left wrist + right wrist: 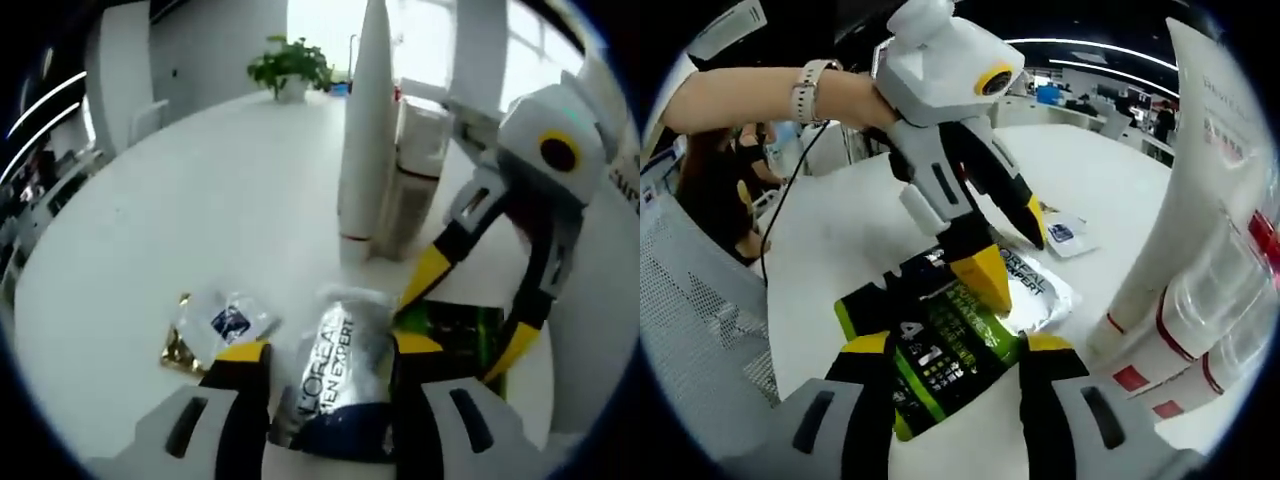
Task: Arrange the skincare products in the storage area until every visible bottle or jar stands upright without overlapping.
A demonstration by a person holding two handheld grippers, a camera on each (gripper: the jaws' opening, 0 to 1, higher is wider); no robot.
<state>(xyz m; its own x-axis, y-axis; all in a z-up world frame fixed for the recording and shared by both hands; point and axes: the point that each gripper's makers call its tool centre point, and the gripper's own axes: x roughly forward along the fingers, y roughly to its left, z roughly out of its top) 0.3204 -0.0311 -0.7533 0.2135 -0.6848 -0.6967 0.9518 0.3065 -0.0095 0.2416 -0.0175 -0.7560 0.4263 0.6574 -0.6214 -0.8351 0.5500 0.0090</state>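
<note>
Nearest, bottom centre of the left gripper view: left gripper [330, 385] fingers hold the silver tube [340, 375], which lies flat on the counter [180, 220]. Tube looks light, soft, glossy, likely slippery; grip mid-body, not the crimped end. Bottom centre of the right gripper view: right gripper [952, 350] fingers straddle the green sachet [940, 360]; contact unclear, so grip cannot be told. Sachet is thin, floppy and overlaps the tube; best taken by an edge. Left of the tube lies a small packet [215, 330]. Farther, upper centre: upright white bottles [365, 130], easily toppled. Beyond, a plant [290, 65].
</note>
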